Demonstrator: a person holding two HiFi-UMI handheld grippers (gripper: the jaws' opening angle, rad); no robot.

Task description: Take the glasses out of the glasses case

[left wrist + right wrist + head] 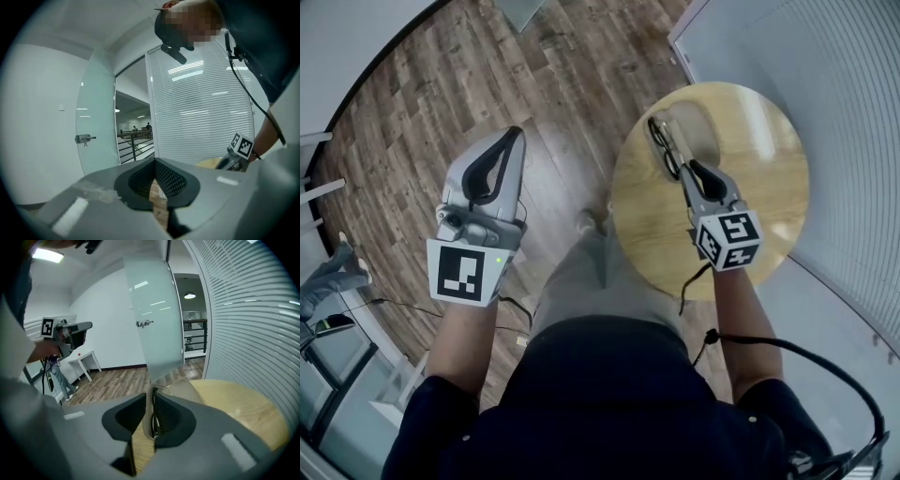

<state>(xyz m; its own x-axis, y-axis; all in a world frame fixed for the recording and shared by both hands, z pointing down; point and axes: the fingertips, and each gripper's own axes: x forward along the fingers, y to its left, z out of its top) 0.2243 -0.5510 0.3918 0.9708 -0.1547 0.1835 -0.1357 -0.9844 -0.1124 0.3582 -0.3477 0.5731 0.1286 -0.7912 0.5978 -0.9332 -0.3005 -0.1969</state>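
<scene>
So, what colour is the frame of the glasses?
Black. The glasses show best in the head view.

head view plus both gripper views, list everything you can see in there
glasses: one, black frame, over the far part of the table, clamped in the right gripper
glasses case: one, beige, on the table just beyond the glasses
round table: one, light wood, to the person's right
floor: dark wood planks, under the left gripper
slatted wall: one, white, beside the table
glass door: one, frosted, metal handle, ahead of the right gripper
small table: one, white, by the far wall
left gripper: one, grey, jaws together, nothing between them, held over the floor
right gripper: one, grey, shut on the glasses, over the table
</scene>
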